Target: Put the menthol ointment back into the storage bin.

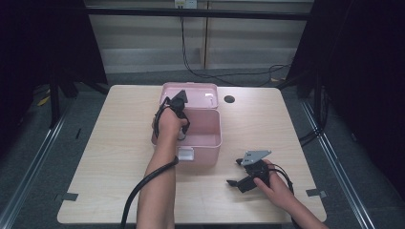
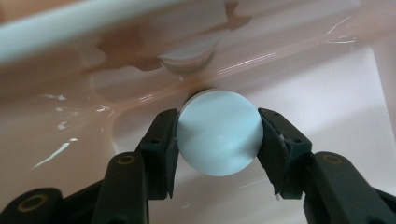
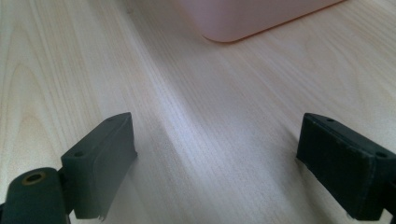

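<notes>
Both forearms are bare, no sleeves showing. The left gripper (image 2: 218, 140) is black, with blocky matte pads (image 2: 164, 149) fixed by small screws and brass-ringed holes in its arms; a thick black cable (image 1: 143, 183) trails along the forearm. The right gripper (image 3: 217, 163) is black too, topped by a grey three-cornered plate (image 1: 255, 156).

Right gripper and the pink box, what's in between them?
Just bare wooden table, seen in the right gripper view, between the open right gripper and the pink box.

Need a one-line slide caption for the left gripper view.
Left tongs clamp a pale blue disc inside the pink box.
</notes>
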A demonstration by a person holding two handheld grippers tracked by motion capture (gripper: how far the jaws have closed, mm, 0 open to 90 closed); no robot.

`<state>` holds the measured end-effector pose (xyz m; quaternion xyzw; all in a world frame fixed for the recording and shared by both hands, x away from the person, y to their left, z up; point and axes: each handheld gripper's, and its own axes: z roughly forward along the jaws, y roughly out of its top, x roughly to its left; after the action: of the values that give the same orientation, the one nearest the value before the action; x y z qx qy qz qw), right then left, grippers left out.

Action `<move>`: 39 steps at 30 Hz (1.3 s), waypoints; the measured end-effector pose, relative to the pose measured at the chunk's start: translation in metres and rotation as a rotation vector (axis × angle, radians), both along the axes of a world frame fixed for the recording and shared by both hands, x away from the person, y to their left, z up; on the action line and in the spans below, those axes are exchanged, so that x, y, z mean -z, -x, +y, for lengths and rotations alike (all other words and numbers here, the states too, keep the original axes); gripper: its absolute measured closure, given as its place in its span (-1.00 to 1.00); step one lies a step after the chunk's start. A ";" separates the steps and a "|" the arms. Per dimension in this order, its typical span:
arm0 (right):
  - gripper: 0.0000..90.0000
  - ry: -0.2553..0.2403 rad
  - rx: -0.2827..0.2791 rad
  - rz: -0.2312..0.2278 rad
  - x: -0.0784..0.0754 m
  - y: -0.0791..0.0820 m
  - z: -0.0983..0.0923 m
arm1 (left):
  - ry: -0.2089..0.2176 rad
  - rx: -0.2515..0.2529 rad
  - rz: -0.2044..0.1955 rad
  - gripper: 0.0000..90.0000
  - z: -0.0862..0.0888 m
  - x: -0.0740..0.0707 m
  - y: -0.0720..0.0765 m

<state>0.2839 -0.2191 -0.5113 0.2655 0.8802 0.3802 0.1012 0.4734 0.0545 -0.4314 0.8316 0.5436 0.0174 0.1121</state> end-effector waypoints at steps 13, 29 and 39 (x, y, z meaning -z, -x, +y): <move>-0.76 0.000 0.000 0.000 0.000 0.000 0.000 | -0.001 0.003 0.003 0.11 -0.001 0.001 0.000; -0.76 0.000 0.000 0.000 0.000 0.000 0.000 | 0.005 0.000 0.021 0.02 0.001 0.004 0.001; -0.76 0.000 0.000 0.000 0.000 0.000 0.000 | 0.011 -0.017 0.028 -0.16 0.003 0.000 0.003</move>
<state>0.2839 -0.2191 -0.5113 0.2654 0.8802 0.3803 0.1010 0.4709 0.0578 -0.4310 0.8265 0.5523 0.0037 0.1089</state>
